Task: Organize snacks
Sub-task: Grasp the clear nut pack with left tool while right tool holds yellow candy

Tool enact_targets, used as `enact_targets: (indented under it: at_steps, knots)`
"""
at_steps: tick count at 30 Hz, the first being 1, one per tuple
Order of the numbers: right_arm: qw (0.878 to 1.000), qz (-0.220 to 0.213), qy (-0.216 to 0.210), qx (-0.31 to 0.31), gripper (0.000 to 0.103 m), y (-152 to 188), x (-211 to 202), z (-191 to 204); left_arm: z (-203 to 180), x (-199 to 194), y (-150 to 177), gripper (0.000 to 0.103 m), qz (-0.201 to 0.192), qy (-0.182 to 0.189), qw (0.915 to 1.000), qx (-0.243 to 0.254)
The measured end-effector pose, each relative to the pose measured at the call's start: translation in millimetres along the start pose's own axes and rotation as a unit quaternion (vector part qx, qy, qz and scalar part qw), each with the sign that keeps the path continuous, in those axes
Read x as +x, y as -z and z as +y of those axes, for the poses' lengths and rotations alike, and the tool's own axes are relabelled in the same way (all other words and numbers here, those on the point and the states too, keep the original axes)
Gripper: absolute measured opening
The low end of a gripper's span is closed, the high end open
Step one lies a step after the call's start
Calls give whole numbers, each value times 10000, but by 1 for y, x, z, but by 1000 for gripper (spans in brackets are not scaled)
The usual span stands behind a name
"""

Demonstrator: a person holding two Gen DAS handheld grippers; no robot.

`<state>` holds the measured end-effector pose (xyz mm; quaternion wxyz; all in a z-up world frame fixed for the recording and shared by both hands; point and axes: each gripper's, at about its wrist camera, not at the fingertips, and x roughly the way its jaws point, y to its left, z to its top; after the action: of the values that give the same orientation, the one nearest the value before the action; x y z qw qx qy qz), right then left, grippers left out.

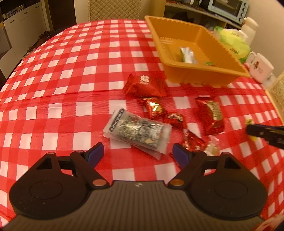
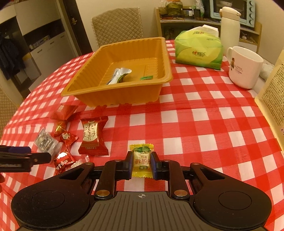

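Note:
An orange plastic tray [image 2: 159, 53] [image 1: 177, 28] stands on the checked tablecloth and holds a silver-green packet [image 2: 119, 75] and a small green candy [image 2: 146, 77]. My right gripper [image 2: 142, 160] is shut on a yellow candy [image 2: 142, 160] just above the cloth; it shows at the right edge of the left wrist view [image 1: 262, 133]. My left gripper [image 1: 137, 154] is open, just short of a clear seaweed-snack packet [image 1: 136, 132]. Several red snack packets [image 1: 143, 86] [image 2: 94, 136] lie between the grippers and the tray.
A green tissue pack [image 2: 198, 49], a white mug [image 2: 245, 67], a white thermos [image 2: 229, 30] and a cream box [image 2: 273, 96] stand at the right. A quilted chair [image 2: 117, 24] stands behind the table. Shelves with a toaster oven [image 2: 232, 8] are beyond.

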<state>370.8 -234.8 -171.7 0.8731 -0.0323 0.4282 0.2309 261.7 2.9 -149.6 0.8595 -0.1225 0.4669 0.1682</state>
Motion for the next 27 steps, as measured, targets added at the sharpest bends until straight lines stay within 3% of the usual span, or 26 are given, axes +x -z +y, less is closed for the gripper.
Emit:
enact_targets:
  at_steps: [6,13,15,23,26,27]
  knots:
    - [9998,14,-124,178,21,-4,-2,-9,17,1,-1,83,53,-141,9998,-105]
    - [9995,-18,-177,265,21,-9,-1,-16,57,-7,2,82,60,-598,9972,-438]
    - [9994,-26,-188,293,21,-11,-1,-18,66,-8,2,75,108,-666,9963,-532]
    - [9991,-95,-205,346,21,-18,-1,-23,44,-24,-11,72,-179,-113,9997,-136]
    - [9991,-114,-203,345,21,-19,-3,-24,34,-13,-18,70,-155,-111,9998,-1]
    - [9991,-114,-201,352,21,-19,-3,-25,33,-8,-20,65,-135,-116,9998,-3]
